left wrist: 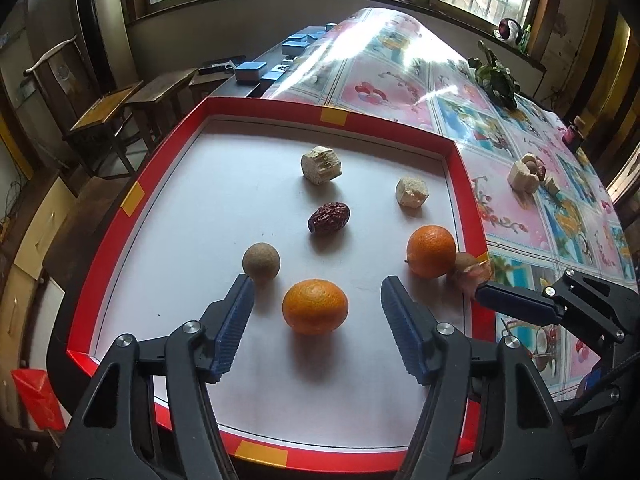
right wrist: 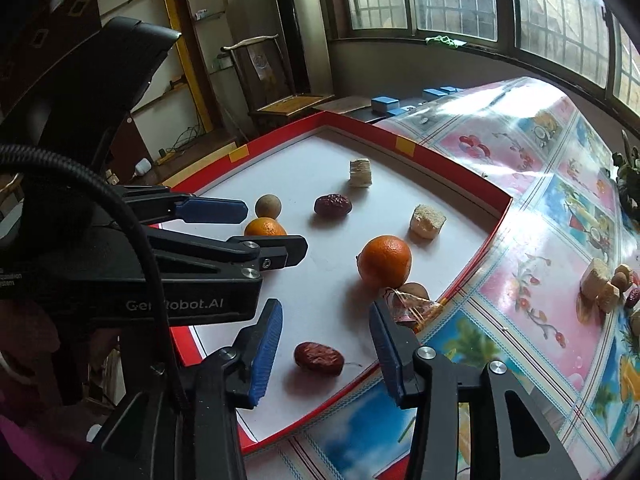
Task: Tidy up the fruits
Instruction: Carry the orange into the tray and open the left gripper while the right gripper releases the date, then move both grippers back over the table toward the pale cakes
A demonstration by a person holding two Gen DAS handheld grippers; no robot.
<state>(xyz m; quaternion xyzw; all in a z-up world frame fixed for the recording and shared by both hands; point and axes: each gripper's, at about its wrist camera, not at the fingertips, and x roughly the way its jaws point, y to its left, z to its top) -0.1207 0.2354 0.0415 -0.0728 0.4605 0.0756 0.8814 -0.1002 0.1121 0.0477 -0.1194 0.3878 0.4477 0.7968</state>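
A red-rimmed white tray [left wrist: 136, 196] holds two oranges, two red dates, a round brown fruit and two pale chunks. My left gripper [left wrist: 316, 296] is open with the near orange [left wrist: 315, 306] between its fingers, not touching. The second orange [left wrist: 431, 251] lies near the tray's right rim, with a small brown fruit [left wrist: 464, 262] in crinkled wrapper beside it. My right gripper [right wrist: 325, 316] is open just above a red date [right wrist: 319, 357] near the tray's [right wrist: 460, 168] front edge. Its right fingertip [right wrist: 380, 320] is next to the wrapped fruit [right wrist: 414, 293].
A date [left wrist: 329, 218], a brown ball fruit [left wrist: 261, 261] and two pale chunks [left wrist: 321, 164] [left wrist: 412, 193] lie farther in the tray. A pile of more fruit pieces [left wrist: 528, 173] sits on the patterned tablecloth to the right. Blue boxes [left wrist: 250, 71] and wooden chairs stand beyond.
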